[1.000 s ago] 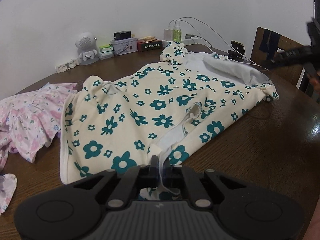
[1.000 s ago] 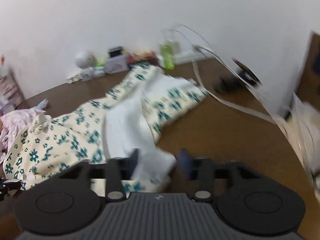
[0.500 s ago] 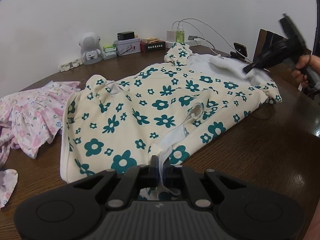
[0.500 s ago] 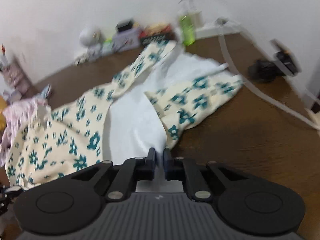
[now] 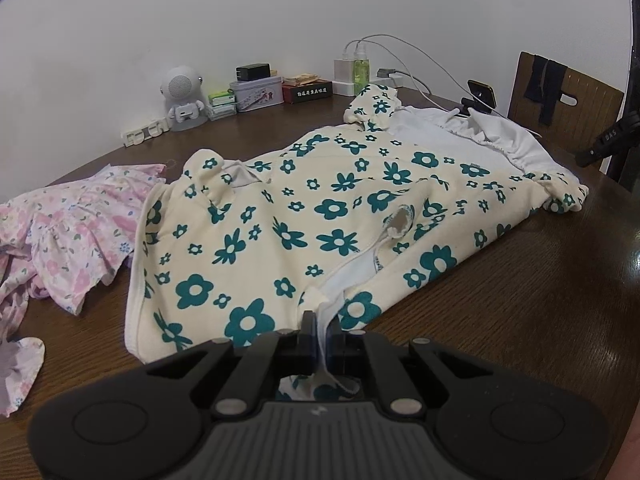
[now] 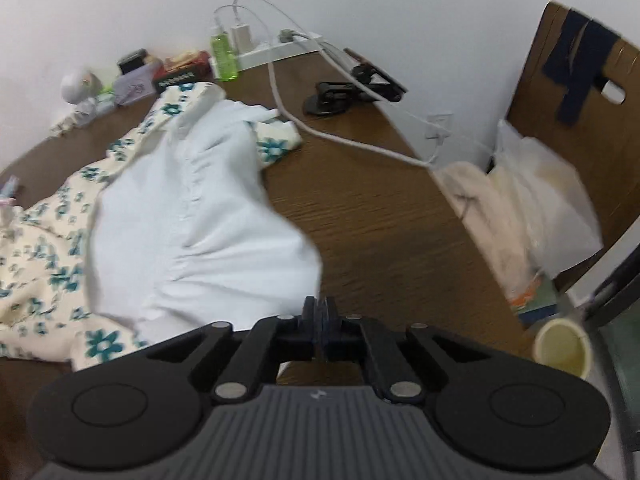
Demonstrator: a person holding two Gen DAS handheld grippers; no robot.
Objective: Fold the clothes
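a cream sweatshirt with teal flowers and white lining lies spread across the centre of the brown wooden table. the left gripper, bottom centre, pinches its near hem. the right gripper shows jaws pressed together at the white lining's edge; whether it holds cloth is unclear.

We see the floral garment spread across the middle of the table in the left wrist view, its near edge at lower centre between the left gripper fingers. A second garment lies at the left edge, just beside it. Along the wall at upper centre stand a speaker, a tin and a bottle (cables run right from there). A chair stands at upper right. In the right wrist view, the right gripper sits at lower centre, beside the garment's edge.
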